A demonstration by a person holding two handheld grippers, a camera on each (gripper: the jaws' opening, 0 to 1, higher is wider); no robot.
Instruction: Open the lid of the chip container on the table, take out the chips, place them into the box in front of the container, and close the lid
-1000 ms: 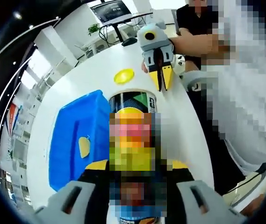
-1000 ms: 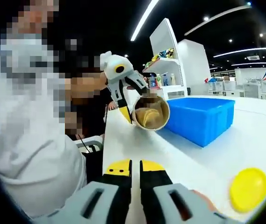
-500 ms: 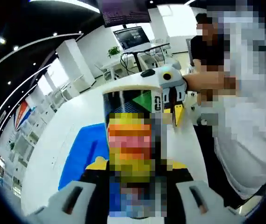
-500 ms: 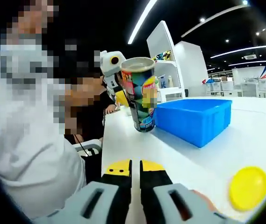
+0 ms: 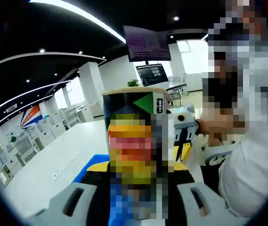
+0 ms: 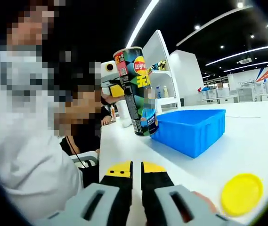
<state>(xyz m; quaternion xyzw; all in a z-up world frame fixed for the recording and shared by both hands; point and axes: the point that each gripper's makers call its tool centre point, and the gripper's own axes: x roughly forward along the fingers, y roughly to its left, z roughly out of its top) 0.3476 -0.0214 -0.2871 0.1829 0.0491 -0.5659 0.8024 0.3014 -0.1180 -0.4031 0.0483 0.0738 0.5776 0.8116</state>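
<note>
The Lay's chip can point(image 6: 136, 92) is held clamped mid-body in the left tongs point(image 5: 134, 176); thin, crushable cardboard, so gentle pressure is advised. The right tongs point(image 6: 136, 170) are seen closed, empty, lid point(image 6: 241, 194) at four o'clock.

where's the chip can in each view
Left gripper view: the chip can stands centre frame, clamped between the left gripper jaws.
Right gripper view: the chip can is upper centre, held near upright beside the blue box.
Shared landmark: the blue box, its edge peeking left of the can.

Glossy printed chip container point(image 6: 137, 92), smooth blue plastic box point(image 6: 192, 129), glossy white table point(image 6: 247, 155).
</note>
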